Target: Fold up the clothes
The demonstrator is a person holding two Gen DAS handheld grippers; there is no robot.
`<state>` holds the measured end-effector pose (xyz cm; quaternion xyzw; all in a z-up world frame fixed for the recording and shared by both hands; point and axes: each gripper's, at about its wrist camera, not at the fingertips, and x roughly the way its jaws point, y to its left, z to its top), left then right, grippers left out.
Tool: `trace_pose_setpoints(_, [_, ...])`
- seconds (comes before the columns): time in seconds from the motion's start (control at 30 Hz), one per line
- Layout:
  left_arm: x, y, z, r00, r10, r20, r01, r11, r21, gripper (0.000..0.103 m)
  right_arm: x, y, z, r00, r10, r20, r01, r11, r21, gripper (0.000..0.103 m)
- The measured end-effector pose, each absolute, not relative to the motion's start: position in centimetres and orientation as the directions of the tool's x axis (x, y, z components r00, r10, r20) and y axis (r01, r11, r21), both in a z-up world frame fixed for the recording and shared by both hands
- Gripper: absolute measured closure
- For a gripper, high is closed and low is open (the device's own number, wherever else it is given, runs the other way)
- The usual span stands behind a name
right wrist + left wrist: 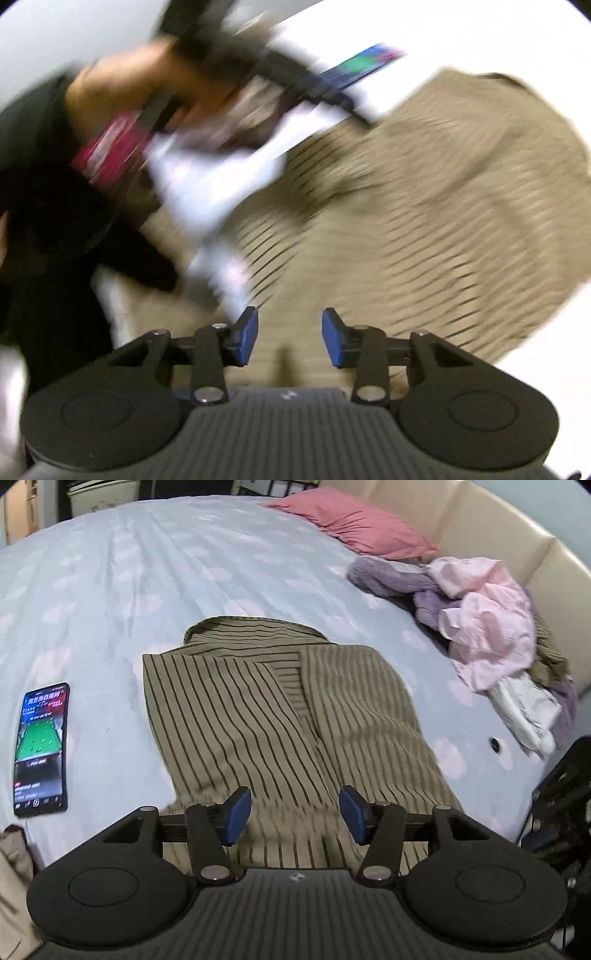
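On the pale blue bedsheet point(155, 572), seen from the left wrist, a tan striped shirt point(266, 709) lies partly folded, sleeves turned in. The left gripper point(294, 816) hangs over its near hem, fingers spread, empty. A lit phone point(40, 747) lies left, a heap of clothes point(491, 638) right.

From the right wrist, badly blurred, the right gripper point(289, 338) gapes above the same shirt point(424, 229), grasping nothing.
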<state>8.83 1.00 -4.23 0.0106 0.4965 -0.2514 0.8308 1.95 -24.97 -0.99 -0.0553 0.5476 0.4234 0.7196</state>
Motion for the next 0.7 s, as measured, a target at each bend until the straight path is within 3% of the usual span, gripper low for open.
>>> trace_pose_setpoints(0.1, [10.4, -1.1, -5.6, 0.381, -0.366, -0.849, 0.425, 0.885, -0.191, 0.052, 5.6, -25.7, -2.4, 0.228, 0.411, -0.882, -0.505, 0.825, 0.254, 0.059])
trace_pose_setpoints(0.23, [11.9, -3.8, -7.3, 0.382, -0.305, -0.872, 0.440, 0.890, -0.118, 0.052, 9.1, -25.1, -4.5, 0.361, 0.268, -0.894, -0.320, 0.935, 0.151, 0.059])
trace_pose_setpoints(0.33, [13.1, -5.0, -8.1, 0.408, -0.239, -0.881, 0.428, 0.903, -0.047, 0.052, 11.4, -24.6, -5.2, 0.399, 0.223, -0.889, -0.225, 0.964, 0.141, 0.058])
trace_pose_setpoints(0.5, [16.5, -5.1, -7.9, 0.473, -0.181, -0.862, 0.329, 0.944, -0.018, 0.052, 16.0, -24.3, -5.3, 0.439, 0.186, -0.879, -0.093, 0.983, 0.161, 0.044])
trace_pose_setpoints(0.7, [19.2, -5.8, -10.5, 0.463, -0.157, -0.872, 0.317, 0.948, -0.002, 0.052, 19.6, -24.1, -6.9, 0.432, 0.134, -0.892, -0.004, 0.989, 0.146, 0.043])
